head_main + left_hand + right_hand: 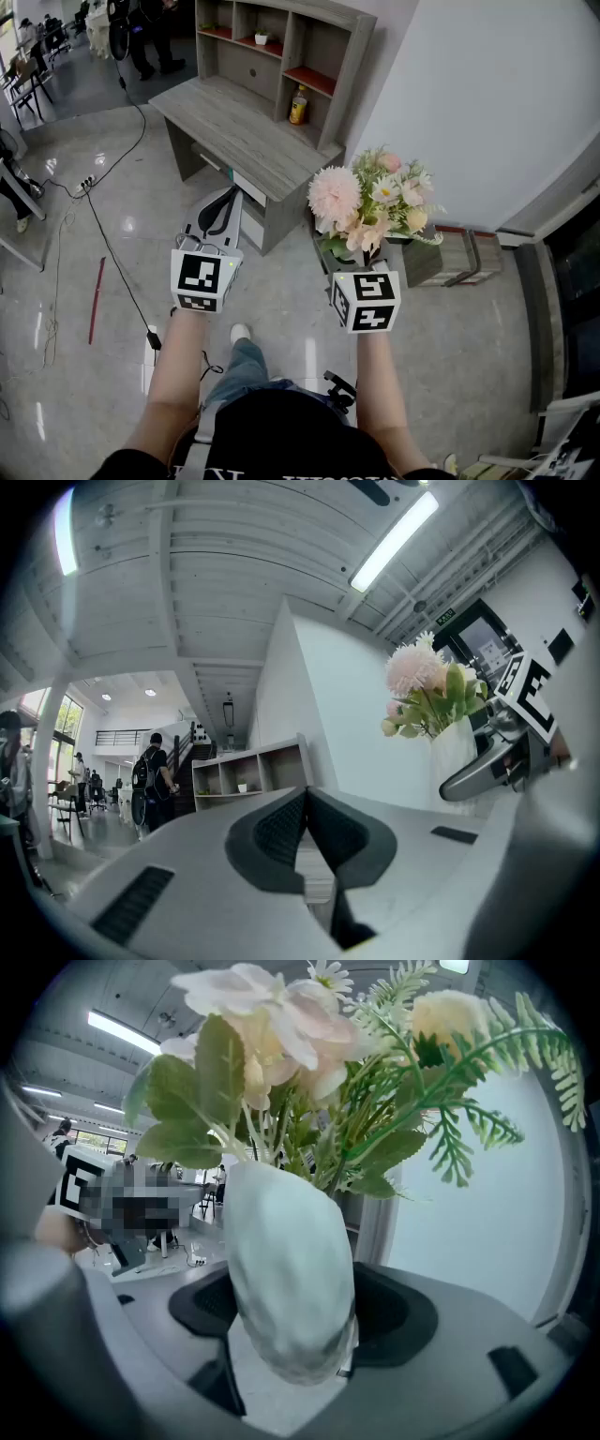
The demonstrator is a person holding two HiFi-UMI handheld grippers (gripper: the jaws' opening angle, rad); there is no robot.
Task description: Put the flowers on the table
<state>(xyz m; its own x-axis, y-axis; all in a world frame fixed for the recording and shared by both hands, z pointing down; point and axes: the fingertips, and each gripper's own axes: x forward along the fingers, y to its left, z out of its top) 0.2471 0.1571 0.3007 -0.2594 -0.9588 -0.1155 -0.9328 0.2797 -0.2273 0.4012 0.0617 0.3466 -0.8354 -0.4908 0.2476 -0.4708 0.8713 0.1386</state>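
With my right gripper (292, 1326) clamped wide on the white vase (286, 1260) of flowers (370, 202) at 1 o'clock and my left gripper (307, 832) pinched together on nothing, I should carry the vase upright and slowly toward the bare table (234, 131) at 11 o'clock.

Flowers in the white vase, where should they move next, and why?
Probably carry them forward and to the left, toward the wooden desk. The right tool is closed on the white vase of flowers, held up in the air and not yet over the desk, whose top ahead shows bare room to set it down.
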